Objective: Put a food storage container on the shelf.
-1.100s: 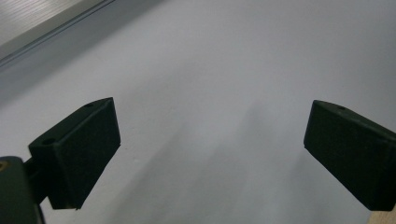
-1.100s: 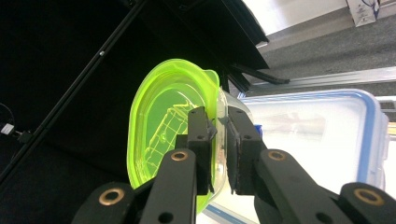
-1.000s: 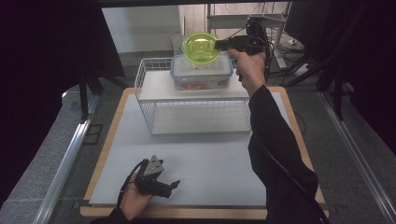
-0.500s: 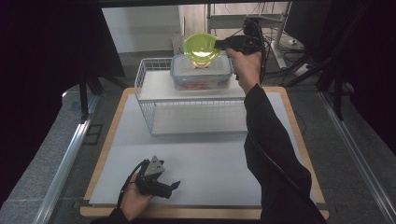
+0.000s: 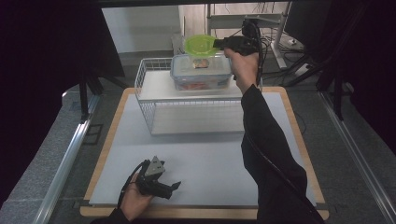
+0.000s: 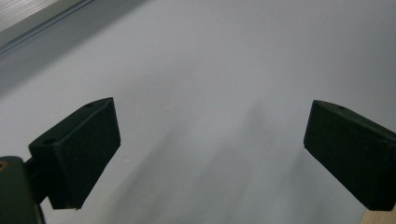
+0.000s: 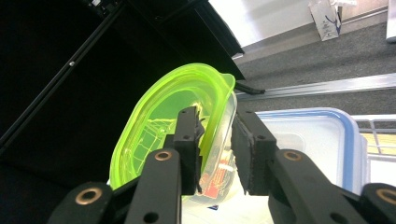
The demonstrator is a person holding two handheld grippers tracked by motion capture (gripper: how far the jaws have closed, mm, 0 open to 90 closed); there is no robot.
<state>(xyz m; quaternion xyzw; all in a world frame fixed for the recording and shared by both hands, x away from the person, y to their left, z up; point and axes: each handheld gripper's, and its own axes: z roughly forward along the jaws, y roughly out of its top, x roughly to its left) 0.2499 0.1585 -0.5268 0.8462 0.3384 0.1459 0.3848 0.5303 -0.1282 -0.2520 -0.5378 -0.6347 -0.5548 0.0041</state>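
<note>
A small clear tub with a lime-green lid (image 5: 201, 45) (image 7: 159, 121) rests on the larger clear box with a blue-rimmed lid (image 5: 201, 74) (image 7: 308, 135), which stands on the white wire rack (image 5: 154, 112). My right gripper (image 5: 217, 44) (image 7: 217, 126) reaches in from the right and straddles the small tub's rim. Its jaws have just been opening: the tub's edge is still between them, with a gap at one pad. My left gripper (image 5: 175, 186) (image 6: 210, 154) lies low on the white mat, open and empty.
The rack stands at the far side of the wood-edged board (image 5: 299, 140) with its white mat. Metal rails (image 5: 65, 158) run along both sides. A dark sleeve (image 5: 266, 140) crosses the right half of the mat.
The green lid looks flatter than before, less tipped toward the camera. The right hand has barely shifted. The left gripper has not moved.
</note>
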